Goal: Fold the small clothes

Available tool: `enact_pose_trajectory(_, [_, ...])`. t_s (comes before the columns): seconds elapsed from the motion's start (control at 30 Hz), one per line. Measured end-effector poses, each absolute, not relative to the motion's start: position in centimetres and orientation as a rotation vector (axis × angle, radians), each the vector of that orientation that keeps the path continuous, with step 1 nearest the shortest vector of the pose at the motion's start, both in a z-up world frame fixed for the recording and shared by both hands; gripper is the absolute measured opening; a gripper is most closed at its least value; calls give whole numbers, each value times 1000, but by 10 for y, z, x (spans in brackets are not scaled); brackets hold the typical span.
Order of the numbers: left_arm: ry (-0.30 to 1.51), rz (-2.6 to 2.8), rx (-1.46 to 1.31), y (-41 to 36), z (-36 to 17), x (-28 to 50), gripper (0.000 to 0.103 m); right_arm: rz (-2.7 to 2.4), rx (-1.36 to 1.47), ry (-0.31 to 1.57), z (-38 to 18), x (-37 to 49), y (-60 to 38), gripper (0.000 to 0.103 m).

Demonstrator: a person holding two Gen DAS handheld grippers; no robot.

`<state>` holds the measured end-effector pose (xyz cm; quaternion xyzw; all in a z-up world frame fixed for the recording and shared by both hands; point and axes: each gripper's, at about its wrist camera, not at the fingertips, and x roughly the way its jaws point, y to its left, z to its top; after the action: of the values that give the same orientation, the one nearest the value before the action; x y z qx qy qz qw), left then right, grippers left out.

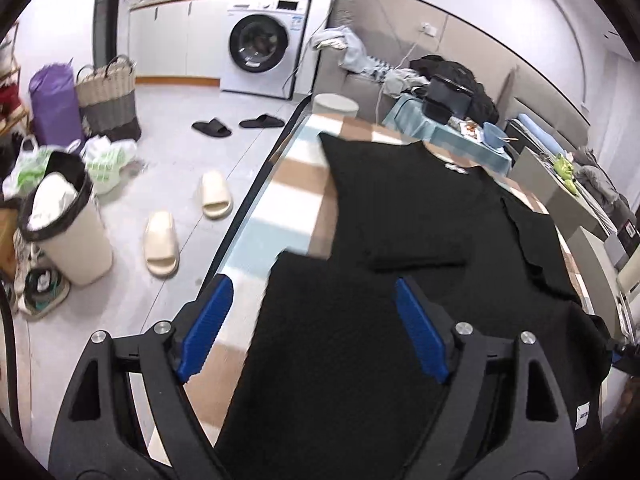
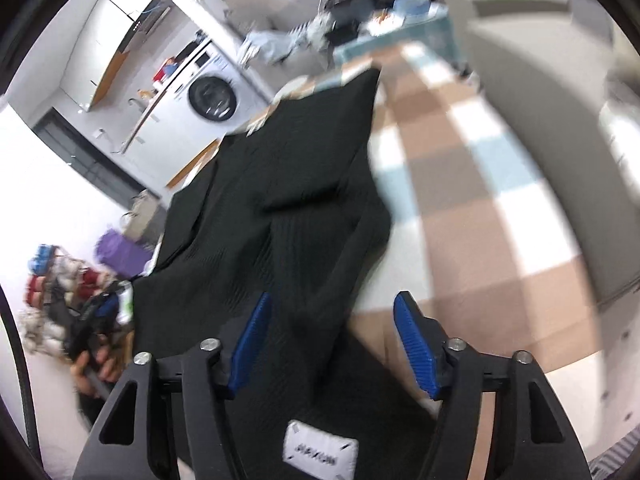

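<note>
Up close in the left wrist view, the left gripper has its two blue ribbed pads spread wide apart. A black garment lies beneath and between them, but neither pad presses on the cloth, so this claw holds nothing. The garment is spread across a table covered in a checked cloth of brown, white and pale blue squares, with one sleeve reaching toward the far left corner and a small folded ridge across its middle. A white label shows at the garment's near right edge.

From the right wrist view, which is blurred, the right gripper has its jaws partly apart. Black fabric from the same garment rises between the blue pads, with a white tag just below them. The left pad sits against the cloth while the right pad stands clear of it, so nothing is pinched. At the far left of this view a hand grips the other tool's handle.

Beyond the table edge, on the pale floor, sit two cream slippers, a pair of black slippers, a cream bin lined with a black bag, a woven basket and a purple bag. A white washing machine stands against the far wall. A grey sofa strewn with clothes lies past the table.
</note>
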<state>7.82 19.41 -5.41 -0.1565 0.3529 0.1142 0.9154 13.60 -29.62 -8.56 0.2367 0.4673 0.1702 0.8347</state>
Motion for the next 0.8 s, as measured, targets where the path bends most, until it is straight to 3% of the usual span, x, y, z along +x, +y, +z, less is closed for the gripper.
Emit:
enact_pose_trajectory(0.03, [730,241,-329,198,-58,73,81,419,511,994,-90,139,-291,39])
enact_pose_trajectory(0.1, [740,243,-340,204,-65,67,81,479,488,962,-90,146,-282,8])
enact_pose_trajectory(0.23, [765,263,-331,206,-73,72,81,367,490,848,-78,165,-304,4])
enact_pose_trajectory(0.33, [795,252,-341,204,-80,82,81,312,509,877,-82,175,-321,20])
enact_pose_trajectory(0.4, [818,243,-343,199,-83,89,81,331,503,892,-86,171,-323,49])
enact_pose_trajectory(0.57, [877,204,-364,197,-99,102,81,443,424,956,-101,161,-300,51])
enact_pose_trajectory(0.67, [885,186,-346,191,-105,111,60,424,373,969,-110,166,-288,50])
enact_pose_trajectory(0.73, [888,180,-330,188,-109,114,25,428,373,969,-112,170,-285,47])
enact_pose_trajectory(0.8, [881,169,-323,185,-111,116,7,441,361,954,-111,171,-282,39])
